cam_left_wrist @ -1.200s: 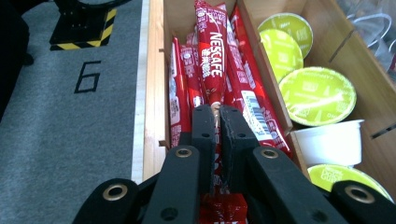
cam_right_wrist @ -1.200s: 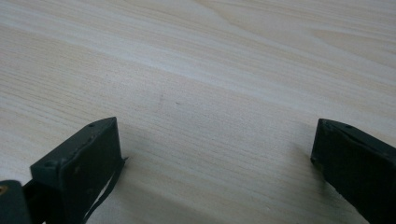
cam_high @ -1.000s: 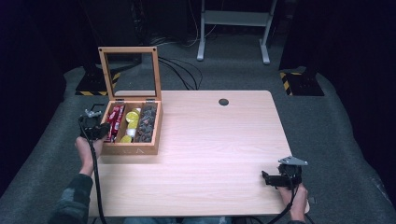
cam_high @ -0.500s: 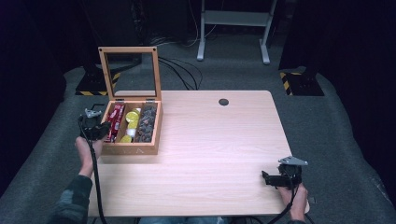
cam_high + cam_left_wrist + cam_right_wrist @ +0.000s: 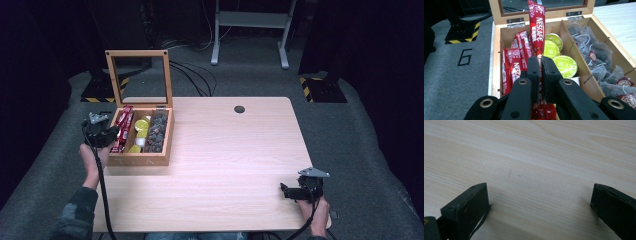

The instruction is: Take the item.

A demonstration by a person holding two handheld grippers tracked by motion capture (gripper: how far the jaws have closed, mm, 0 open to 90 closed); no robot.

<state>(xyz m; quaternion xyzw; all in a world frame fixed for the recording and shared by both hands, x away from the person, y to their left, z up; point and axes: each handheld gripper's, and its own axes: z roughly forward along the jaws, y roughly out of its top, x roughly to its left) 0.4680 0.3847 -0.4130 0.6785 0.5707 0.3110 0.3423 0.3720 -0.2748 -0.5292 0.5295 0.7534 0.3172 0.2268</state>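
Note:
A wooden box (image 5: 165, 150) with its glass lid raised stands at the table's left; its wall (image 5: 496, 57) shows in the left gripper view. My left gripper (image 5: 540, 63) is shut on a red Nescafe stick (image 5: 537, 27), which stands up from the left compartment above other red sticks (image 5: 515, 67). From above, the left gripper (image 5: 107, 135) sits at the box's left side. Yellow-green capsules (image 5: 565, 65) fill the middle compartment and tea bags (image 5: 599, 57) the right. My right gripper (image 5: 539, 202) is open over bare wood; in the high view the right gripper (image 5: 286, 191) rests near the front right corner.
The wooden table (image 5: 235, 160) has a round cable hole (image 5: 239, 109) at its back edge. Grey carpet surrounds it, with yellow-black striped markers (image 5: 107, 97) and a white stand (image 5: 250, 30) behind. Cables trail from both grippers.
The left gripper has risen slightly at the box's left compartment. The right gripper has stayed in place.

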